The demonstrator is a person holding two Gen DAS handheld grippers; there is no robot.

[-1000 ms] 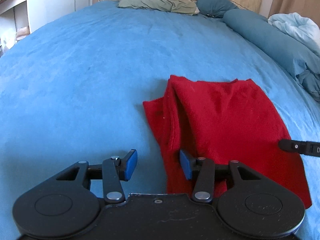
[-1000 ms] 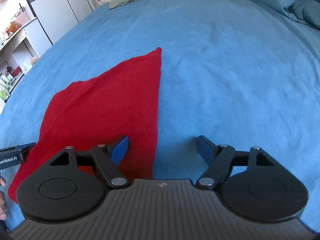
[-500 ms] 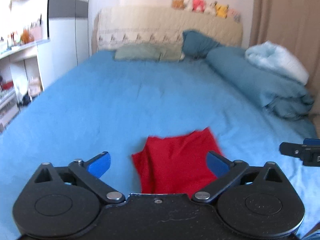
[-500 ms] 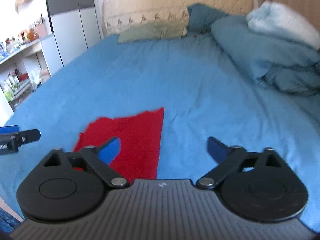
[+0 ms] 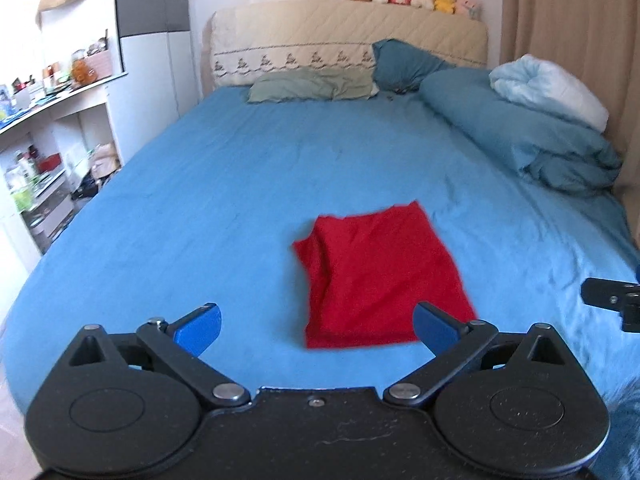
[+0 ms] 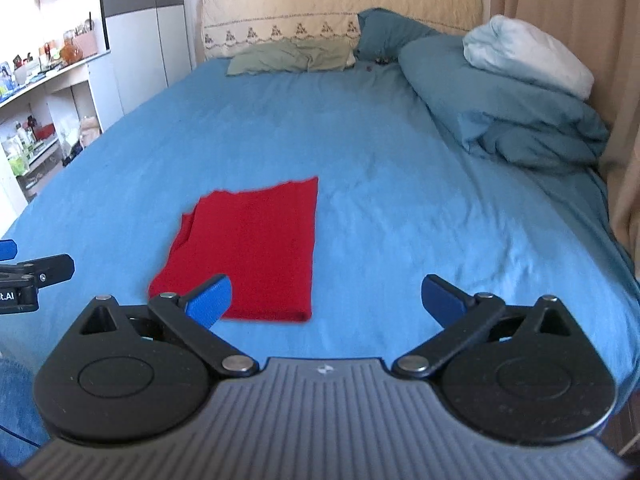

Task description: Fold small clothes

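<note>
A red folded garment [image 5: 376, 276] lies flat on the blue bed sheet [image 5: 208, 200], near the front edge of the bed. It also shows in the right wrist view [image 6: 252, 248]. My left gripper [image 5: 316, 326] is wide open and empty, held back above the bed's front edge, just short of the garment. My right gripper [image 6: 326, 302] is wide open and empty, to the right of the garment. Each gripper's tip shows at the edge of the other's view.
Pillows [image 5: 312, 88] and a beige headboard [image 5: 348, 36] stand at the far end. A rolled blue duvet [image 5: 520, 132] with a pale blanket [image 5: 548, 88] lies along the right side. Cluttered shelves [image 5: 44, 160] stand left of the bed.
Both grippers have pulled back and up from the red garment, which now lies farther off. The left gripper has opened wide; the garment stays folded on the sheet.
</note>
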